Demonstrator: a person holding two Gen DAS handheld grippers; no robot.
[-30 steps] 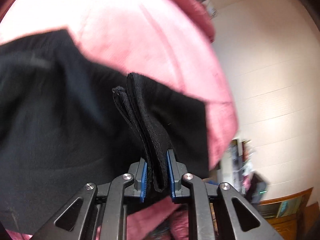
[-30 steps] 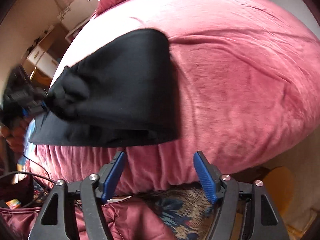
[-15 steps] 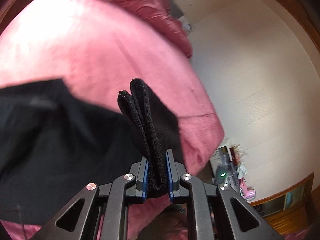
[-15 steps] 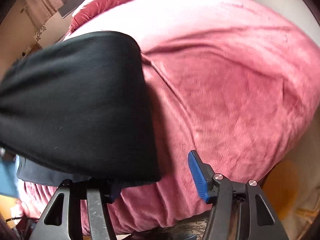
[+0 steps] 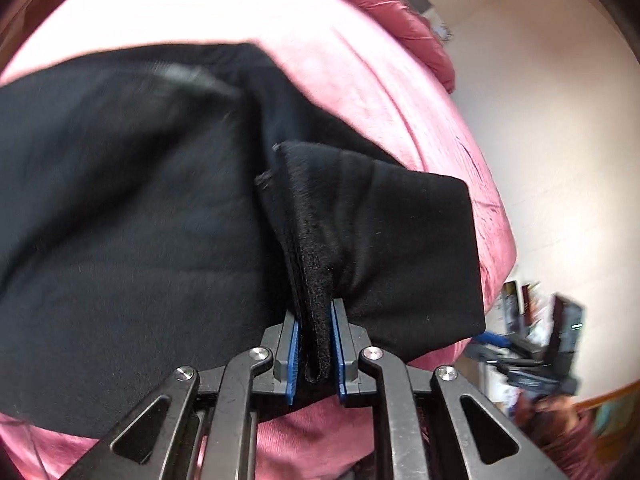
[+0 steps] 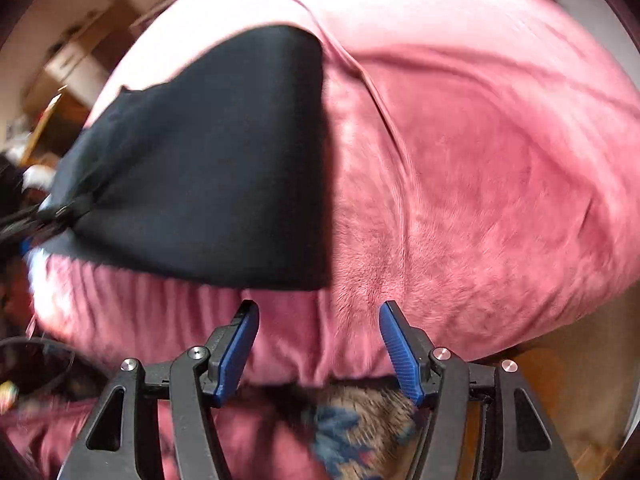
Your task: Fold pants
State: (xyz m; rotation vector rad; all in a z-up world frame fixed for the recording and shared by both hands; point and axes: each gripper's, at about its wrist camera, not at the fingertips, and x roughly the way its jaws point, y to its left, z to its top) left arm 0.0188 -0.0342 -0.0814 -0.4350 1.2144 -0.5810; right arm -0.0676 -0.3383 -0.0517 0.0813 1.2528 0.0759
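The black pants (image 5: 132,208) lie folded on a pink bed cover (image 5: 352,80). My left gripper (image 5: 316,312) is shut on a bunched, doubled edge of the pants (image 5: 316,280), which stands up between the blue pads. In the right wrist view the pants (image 6: 216,168) spread over the left part of the bed, with the left gripper (image 6: 44,216) holding their left end. My right gripper (image 6: 320,320) is open and empty, just off the bed's near edge, in front of the pants' near right corner.
The pink cover (image 6: 480,160) stretches to the right of the pants. A white wall (image 5: 540,140) and cluttered shelves (image 5: 540,320) stand beyond the bed. Wooden furniture (image 6: 68,76) is at the far left. A patterned rug (image 6: 360,432) lies below the right gripper.
The left gripper has carried the held edge over the rest of the pants, which now fill more of its view. The right gripper has pulled back from under the pants towards the bed's edge.
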